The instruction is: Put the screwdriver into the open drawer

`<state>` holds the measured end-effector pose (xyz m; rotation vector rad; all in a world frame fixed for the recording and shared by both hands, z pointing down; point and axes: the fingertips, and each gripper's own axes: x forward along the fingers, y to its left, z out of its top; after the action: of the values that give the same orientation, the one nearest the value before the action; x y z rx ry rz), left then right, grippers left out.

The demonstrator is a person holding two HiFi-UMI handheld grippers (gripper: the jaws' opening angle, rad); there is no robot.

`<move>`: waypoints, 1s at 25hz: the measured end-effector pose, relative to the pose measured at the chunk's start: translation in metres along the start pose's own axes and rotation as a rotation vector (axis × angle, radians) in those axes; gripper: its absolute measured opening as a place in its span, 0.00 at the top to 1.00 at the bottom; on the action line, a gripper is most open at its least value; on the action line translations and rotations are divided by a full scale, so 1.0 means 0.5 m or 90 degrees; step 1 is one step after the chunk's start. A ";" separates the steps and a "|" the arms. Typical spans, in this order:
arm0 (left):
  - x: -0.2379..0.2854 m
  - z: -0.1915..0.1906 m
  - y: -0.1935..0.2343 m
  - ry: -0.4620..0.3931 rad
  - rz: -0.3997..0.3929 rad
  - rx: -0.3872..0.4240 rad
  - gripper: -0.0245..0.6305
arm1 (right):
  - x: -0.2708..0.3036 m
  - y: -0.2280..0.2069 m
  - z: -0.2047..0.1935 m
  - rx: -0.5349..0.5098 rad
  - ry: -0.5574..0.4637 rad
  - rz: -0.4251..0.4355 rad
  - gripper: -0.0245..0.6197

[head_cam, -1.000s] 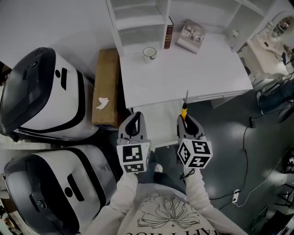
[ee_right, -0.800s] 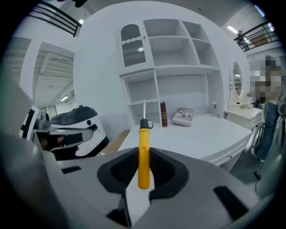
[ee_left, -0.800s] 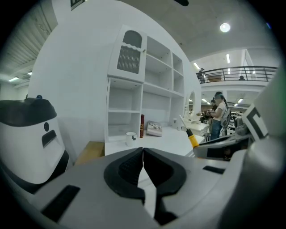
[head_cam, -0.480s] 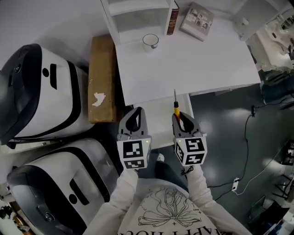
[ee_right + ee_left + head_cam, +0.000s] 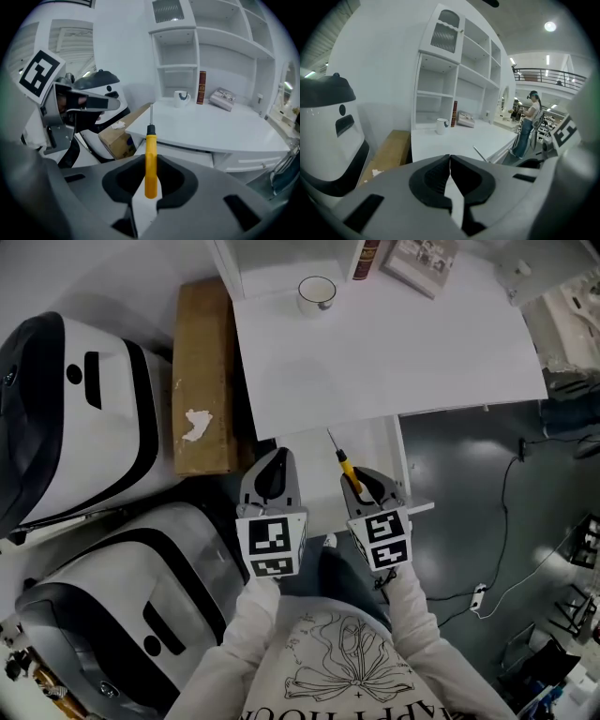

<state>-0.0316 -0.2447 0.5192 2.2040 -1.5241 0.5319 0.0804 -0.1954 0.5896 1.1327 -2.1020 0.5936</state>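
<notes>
Lowered toward the drawer [image 5: 314, 470], right claw [image 5: 368, 487] grips the screwdriver [image 5: 150, 159]; left claw [image 5: 450, 165] closed, empty.

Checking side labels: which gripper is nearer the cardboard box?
Left. The left gripper is beside the cardboard box; the right gripper, holding the screwdriver, is farther off, over the drawer.

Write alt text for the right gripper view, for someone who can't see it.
The right tongs grip a yellow-handled screwdriver, its metal tip pointing toward a white desk. On the desk stand a white mug and a red book, below white shelves.
</notes>
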 end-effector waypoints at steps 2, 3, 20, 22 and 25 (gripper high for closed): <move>0.007 -0.010 0.008 0.006 0.001 -0.004 0.95 | 0.019 0.012 -0.020 -0.009 0.030 0.021 0.85; 0.010 -0.015 0.010 0.009 0.001 -0.006 0.95 | 0.028 0.017 -0.033 -0.017 0.046 0.031 0.85; 0.071 -0.072 0.053 0.046 0.019 -0.031 0.95 | 0.184 -0.009 -0.214 -0.037 0.260 0.095 0.85; 0.076 -0.078 0.054 0.050 0.021 -0.033 0.95 | 0.202 -0.016 -0.228 -0.030 0.275 0.097 0.85; 0.081 -0.085 0.054 0.055 0.022 -0.034 0.95 | 0.228 -0.024 -0.246 -0.018 0.299 0.098 0.85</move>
<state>-0.0471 -0.2626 0.5793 2.0901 -1.5162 0.5821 0.0867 -0.1832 0.7571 0.7291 -1.7881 0.8120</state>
